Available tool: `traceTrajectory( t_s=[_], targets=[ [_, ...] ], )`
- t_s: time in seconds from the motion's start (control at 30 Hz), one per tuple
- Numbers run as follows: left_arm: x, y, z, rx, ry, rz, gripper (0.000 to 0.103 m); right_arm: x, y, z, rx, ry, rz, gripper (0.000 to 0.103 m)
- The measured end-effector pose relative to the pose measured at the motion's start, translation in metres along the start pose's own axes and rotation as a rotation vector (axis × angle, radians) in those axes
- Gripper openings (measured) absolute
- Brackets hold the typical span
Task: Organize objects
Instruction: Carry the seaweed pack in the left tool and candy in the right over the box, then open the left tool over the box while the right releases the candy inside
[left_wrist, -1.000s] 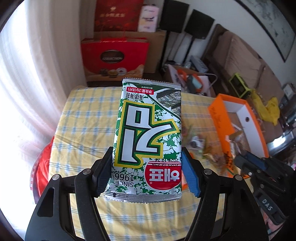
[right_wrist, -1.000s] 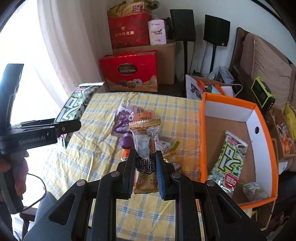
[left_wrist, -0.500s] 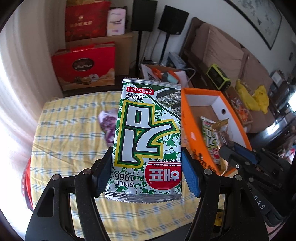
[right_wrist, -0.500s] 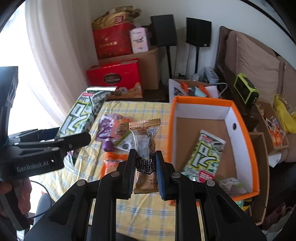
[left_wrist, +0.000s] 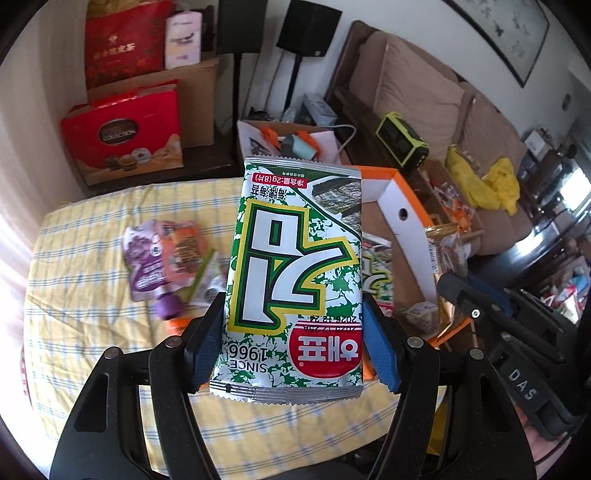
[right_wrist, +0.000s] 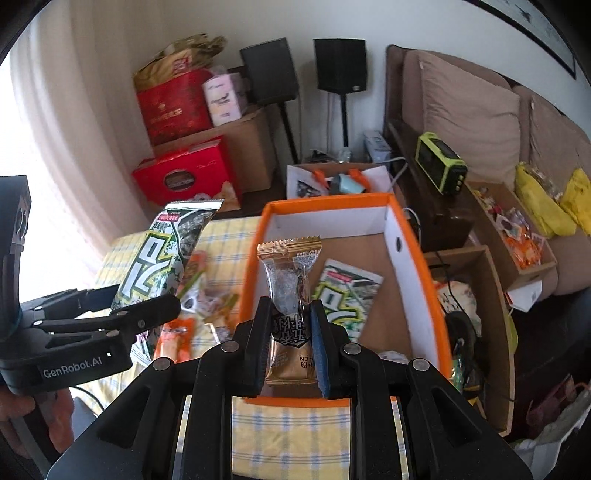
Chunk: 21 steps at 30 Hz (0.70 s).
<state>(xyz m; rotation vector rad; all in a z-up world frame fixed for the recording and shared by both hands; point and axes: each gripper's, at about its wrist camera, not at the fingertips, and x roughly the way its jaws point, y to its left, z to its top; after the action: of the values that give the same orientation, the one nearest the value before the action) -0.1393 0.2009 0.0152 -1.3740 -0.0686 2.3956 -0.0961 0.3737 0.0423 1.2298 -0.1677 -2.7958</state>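
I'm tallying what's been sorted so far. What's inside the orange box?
Inside the orange box, one green-and-white seaweed packet lies flat on the floor. The gold snack bar in the right hand-held gripper covers part of the floor.

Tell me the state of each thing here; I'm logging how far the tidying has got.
Left gripper: shut on the seaweed packet, held up.
Seaweed packet: gripped upright, sealed.
Right gripper: shut on the gold candy bar.
Gold candy bar: upright, over the orange box.
Orange box: open, one seaweed pack lying inside.
Purple pouch: lying on the table, capped.
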Motion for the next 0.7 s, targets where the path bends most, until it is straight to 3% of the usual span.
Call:
traceTrajectory(
  t_s=[0.57, 0.7],
  targets=[
    [0.051, -0.046, 0.011, 0.022, 0.054, -0.057, 0.067, 0.020, -0.049, -0.004, 0.068, 0.027, -0.061, 0.020],
    [0.061, -0.049, 0.010, 0.025, 0.076, -0.070, 0.069, 0.029, -0.057, -0.006, 0.074, 0.041, -0.062, 0.027]
  ],
)
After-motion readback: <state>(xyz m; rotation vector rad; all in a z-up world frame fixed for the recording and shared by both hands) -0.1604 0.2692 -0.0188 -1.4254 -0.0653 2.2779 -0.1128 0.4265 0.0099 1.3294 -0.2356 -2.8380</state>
